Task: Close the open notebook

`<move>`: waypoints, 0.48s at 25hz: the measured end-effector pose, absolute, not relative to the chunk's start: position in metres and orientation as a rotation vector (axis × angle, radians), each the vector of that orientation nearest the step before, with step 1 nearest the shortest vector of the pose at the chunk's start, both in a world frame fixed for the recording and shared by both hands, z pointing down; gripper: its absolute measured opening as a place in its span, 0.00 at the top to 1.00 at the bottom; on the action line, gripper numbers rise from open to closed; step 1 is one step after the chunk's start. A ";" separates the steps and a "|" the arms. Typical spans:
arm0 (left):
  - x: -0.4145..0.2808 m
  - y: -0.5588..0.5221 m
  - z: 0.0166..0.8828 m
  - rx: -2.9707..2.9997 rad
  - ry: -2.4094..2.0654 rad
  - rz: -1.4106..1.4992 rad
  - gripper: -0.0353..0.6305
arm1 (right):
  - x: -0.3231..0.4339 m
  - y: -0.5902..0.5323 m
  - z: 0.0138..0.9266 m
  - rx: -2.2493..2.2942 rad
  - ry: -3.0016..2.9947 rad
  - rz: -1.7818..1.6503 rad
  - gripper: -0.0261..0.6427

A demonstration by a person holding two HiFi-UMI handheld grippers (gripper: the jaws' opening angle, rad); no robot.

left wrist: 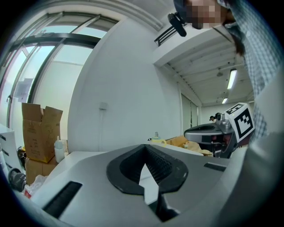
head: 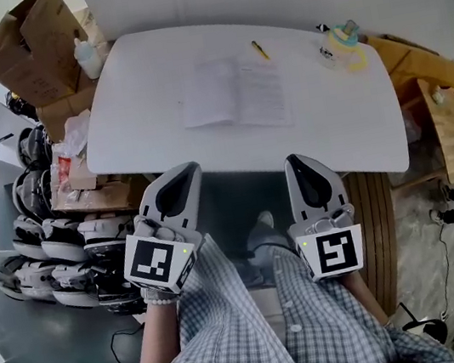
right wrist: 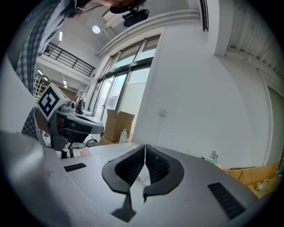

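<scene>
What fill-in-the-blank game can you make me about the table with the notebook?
The notebook on the white table lies ____.
The pen beyond it is ____ in colour.
The left gripper and the right gripper both have their jaws ____, with nothing between them.
In the head view, the cardboard box stands to the table's ____.
Missing words: open; yellow; shut; left.
</scene>
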State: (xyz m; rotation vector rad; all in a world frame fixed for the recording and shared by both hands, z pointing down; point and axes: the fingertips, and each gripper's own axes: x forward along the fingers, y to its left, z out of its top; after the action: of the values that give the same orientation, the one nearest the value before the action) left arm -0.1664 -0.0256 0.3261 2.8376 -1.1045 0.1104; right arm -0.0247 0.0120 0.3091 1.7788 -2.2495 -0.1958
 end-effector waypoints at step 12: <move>-0.128 -0.058 0.317 2.767 -1.260 0.078 0.94 | 0.022 -0.034 0.301 1.690 -2.338 -0.223 0.93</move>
State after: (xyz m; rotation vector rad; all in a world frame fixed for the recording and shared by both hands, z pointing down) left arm -0.1282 -0.0576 0.3172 2.7668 -1.2598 0.0781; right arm 0.0224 -0.0338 0.3009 1.6902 -2.3383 -0.2231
